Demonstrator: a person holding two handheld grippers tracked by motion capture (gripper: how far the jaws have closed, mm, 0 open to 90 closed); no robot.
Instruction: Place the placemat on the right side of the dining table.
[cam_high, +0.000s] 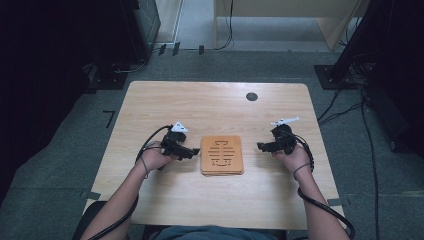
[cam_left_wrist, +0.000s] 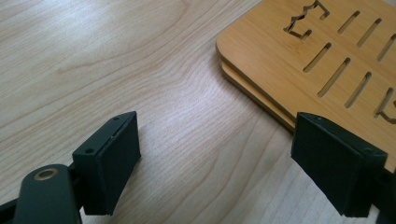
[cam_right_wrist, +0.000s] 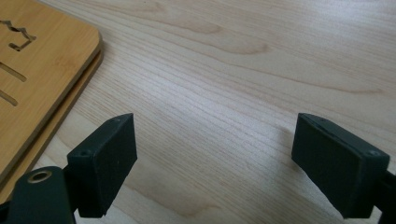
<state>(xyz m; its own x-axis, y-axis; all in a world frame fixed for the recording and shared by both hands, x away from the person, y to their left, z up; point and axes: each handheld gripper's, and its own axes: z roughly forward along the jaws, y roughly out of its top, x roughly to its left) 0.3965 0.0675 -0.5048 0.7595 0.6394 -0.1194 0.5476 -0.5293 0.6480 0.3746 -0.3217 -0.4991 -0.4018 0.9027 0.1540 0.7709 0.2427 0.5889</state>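
Note:
A stack of square wooden boards (cam_high: 222, 155) with slot cut-outs lies flat in the middle of the light wooden table (cam_high: 215, 105). My left gripper (cam_high: 194, 151) rests just left of the stack, pointing at it, jaws wide open with only bare table between them (cam_left_wrist: 233, 168). The stack's corner (cam_left_wrist: 327, 56) sits beyond my right-hand jaw there, and two layers show at its edge. My right gripper (cam_high: 260, 146) rests to the right of the stack, a small gap away, jaws open over bare wood (cam_right_wrist: 229, 168). The stack's edge (cam_right_wrist: 37, 70) lies to the left in that view.
A black round grommet (cam_high: 252, 96) sits near the table's far edge. Cables trail from both grippers off the near edge. Dark equipment (cam_high: 380, 60) and floor cables stand beyond the right side, and a wooden desk (cam_high: 280, 15) stands further back.

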